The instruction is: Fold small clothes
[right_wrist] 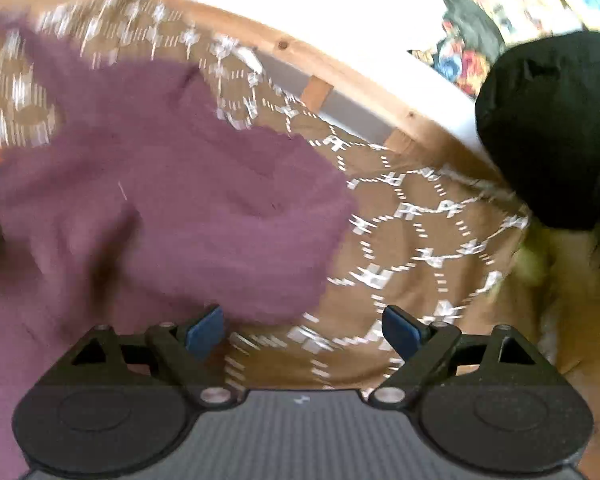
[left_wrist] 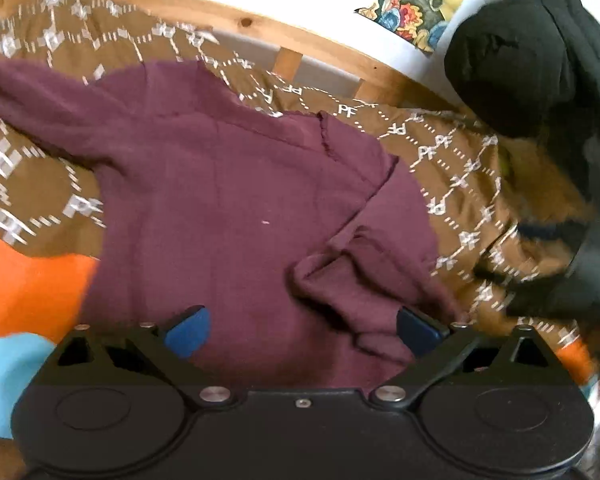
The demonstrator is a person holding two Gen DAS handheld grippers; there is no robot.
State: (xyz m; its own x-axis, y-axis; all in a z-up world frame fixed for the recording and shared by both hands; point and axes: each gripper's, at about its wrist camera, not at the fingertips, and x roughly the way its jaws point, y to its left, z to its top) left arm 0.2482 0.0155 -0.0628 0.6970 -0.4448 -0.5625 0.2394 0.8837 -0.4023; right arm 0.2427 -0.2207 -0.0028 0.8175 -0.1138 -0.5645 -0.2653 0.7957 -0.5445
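Crumpled maroon knit garment [left_wrist: 228, 200] on brown monogram-patterned cloth [left_wrist: 460, 168]. Left gripper [left_wrist: 304, 328] spread wide over garment; right gripper [right_wrist: 304, 330] spread wide, empty. Black fabric bundle [right_wrist: 552, 128] beside.

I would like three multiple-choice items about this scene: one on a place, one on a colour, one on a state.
1. The black bundle lies where from the garment?
A. upper right
B. lower left
C. on top of it

2. The garment's colour?
A. green
B. maroon
C. white

3. The left gripper is:
A. shut on the garment
B. open
C. out of view

Key: 1 A, the bundle sits at the upper right in both views. 2 B, the cloth is dark purple-red. 3 B, its blue pads stand wide apart over the garment.
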